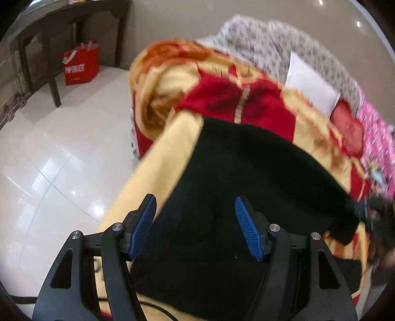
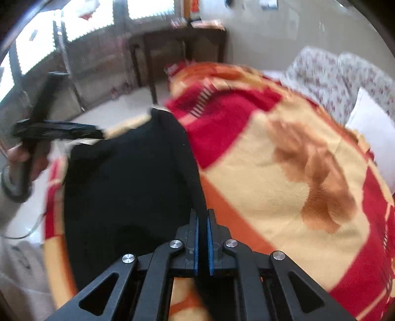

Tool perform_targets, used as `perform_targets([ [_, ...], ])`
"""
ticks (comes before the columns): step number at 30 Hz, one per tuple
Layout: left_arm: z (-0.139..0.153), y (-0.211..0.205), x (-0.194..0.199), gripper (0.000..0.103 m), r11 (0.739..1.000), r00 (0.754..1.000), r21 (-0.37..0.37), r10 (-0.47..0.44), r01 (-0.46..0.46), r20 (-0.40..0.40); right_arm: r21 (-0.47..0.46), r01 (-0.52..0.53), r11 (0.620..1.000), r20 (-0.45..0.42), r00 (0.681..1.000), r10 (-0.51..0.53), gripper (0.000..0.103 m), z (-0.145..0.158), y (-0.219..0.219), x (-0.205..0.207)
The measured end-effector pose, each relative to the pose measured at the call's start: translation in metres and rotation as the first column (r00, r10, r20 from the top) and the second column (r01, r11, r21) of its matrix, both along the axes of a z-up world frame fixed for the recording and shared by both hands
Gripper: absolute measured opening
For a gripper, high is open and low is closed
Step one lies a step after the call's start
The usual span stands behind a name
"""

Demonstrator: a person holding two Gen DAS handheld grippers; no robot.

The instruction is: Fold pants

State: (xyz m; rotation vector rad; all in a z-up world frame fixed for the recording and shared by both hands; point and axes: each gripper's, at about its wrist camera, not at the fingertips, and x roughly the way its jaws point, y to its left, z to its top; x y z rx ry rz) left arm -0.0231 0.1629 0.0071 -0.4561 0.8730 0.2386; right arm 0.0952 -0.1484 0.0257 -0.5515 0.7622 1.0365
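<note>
From my left wrist camera, I look down over a bed covered by a plush blanket [image 1: 259, 108] in cream, red and orange blocks, soft and fuzzy in texture. Black pants [image 1: 246, 187] lie spread flat on it, a matte, smooth dark shape filling the middle of the view. My left gripper [image 1: 195, 210] hangs over the pants with its jaws released and wide apart, the ribbed blue pads [image 1: 144, 229] clear of the cloth. Beyond the blanket sits a crumpled white floral sheet [image 1: 291, 47] with a white rectangular paper [image 1: 311, 84] on it, and a pink patterned fabric [image 1: 375, 138] at the right edge. To the left is a glossy pale tiled floor [image 1: 54, 158], a dark wooden table [image 1: 64, 27] against a beige wall, and a red shopping bag [image 1: 81, 64] standing under it.

From my right wrist camera, the same blanket [image 2: 284, 177] fills the right side, and the pants [image 2: 128, 187] stretch away on the left. My right gripper [image 2: 203, 217] has its jaws clenched on the pants' right-hand edge, a thin fold of black fabric pinched between the blue pads. At far left, blurred, my left hand [image 2: 27, 160] holds the other gripper [image 2: 56, 132] over the pants' far end. Behind are the dark table [image 2: 177, 47] and bright windows [image 2: 81, 19].
</note>
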Motion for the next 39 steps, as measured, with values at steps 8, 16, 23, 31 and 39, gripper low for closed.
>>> perform_targets([
  [8,0.044,0.021,-0.062,0.075,0.995,0.986,-0.041,0.092,-0.087,0.139,0.013,-0.087,0.996,-0.105,0.991,0.088,0.005,-0.036,-0.011,-0.143],
  [16,0.019,-0.011,-0.054,0.075,1.000,0.999,-0.019,-0.008,0.009,0.050,0.086,0.090,0.992,-0.194,0.978,-0.072,0.032,-0.059,-0.022,-0.155],
  [23,-0.008,-0.057,-0.032,0.075,0.991,0.993,0.072,-0.114,0.115,-0.017,0.220,0.262,0.939,-0.210,0.953,-0.217,0.038,-0.019,-0.031,-0.120],
  [31,-0.029,-0.072,-0.019,0.075,0.978,0.989,0.150,-0.134,0.143,-0.066,0.129,0.406,0.905,-0.339,0.875,-0.345,0.008,-0.060,-0.009,-0.045],
  [39,-0.046,-0.076,-0.012,0.075,0.968,0.988,0.208,-0.119,0.138,-0.102,0.076,0.441,0.894,-0.219,0.883,-0.416,0.007,-0.067,-0.004,-0.036],
])
